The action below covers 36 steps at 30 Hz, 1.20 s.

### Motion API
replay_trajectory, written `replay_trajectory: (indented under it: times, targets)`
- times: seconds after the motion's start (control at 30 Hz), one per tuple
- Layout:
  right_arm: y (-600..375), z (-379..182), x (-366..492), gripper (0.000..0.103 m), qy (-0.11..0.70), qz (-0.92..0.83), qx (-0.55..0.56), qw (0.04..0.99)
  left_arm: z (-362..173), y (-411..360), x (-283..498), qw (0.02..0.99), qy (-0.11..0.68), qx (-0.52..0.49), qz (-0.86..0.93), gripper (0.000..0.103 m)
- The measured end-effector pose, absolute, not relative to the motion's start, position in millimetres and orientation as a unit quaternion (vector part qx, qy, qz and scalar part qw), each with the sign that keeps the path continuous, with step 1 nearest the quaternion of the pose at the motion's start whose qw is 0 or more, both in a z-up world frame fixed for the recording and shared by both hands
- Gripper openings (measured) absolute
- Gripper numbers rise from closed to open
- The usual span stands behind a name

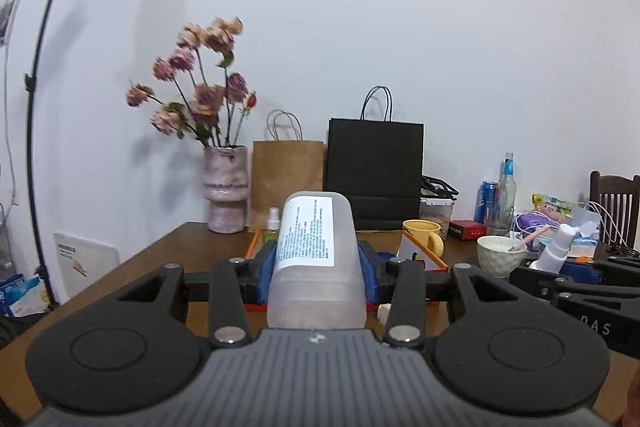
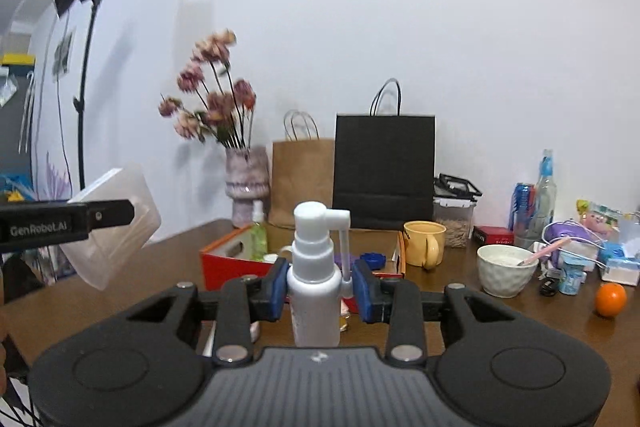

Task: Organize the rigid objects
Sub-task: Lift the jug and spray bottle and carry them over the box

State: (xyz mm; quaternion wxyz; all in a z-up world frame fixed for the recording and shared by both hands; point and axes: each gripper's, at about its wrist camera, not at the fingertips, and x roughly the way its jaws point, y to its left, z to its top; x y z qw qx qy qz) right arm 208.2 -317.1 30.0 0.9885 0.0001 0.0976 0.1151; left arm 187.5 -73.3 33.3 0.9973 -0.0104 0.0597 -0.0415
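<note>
Translucent labelled container (image 1: pixel 316 259) upright between blue pads of left gripper (image 1: pixel 317 267), clamped, above wooden table (image 1: pixel 160 259). White spray bottle (image 2: pixel 314 279) upright, pinched by right gripper (image 2: pixel 320 285), jaws partly closed, before red box (image 2: pixel 232 261).

Left wrist view: rides close behind its gripper, roughly level, facing wall (image 1: pixel 400 27) across table (image 1: pixel 160 259).
Right wrist view: same heading, close.
Shared: vase (image 1: pixel 225 187) (image 2: pixel 246 183), black bag (image 1: pixel 374 167) (image 2: pixel 384 167), yellow mug (image 1: pixel 424 237) (image 2: pixel 425 241).
</note>
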Motion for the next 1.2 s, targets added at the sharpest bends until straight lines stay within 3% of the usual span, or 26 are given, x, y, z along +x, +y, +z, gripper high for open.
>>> replay_trajectory:
  times: [0.4,1.2]
  targets:
    - [-301.7,28.5,117.9,0.033,0.085,0.132,-0.007,0.988,20.3,-42.5,103.5,0.998,0.056,-0.032,-0.024,0.043]
    - [-304.0,22.4,147.3,0.033,0.105,0.125,0.002,0.987,14.9,-45.7,132.6,0.997,0.059,-0.027,-0.03,0.043]
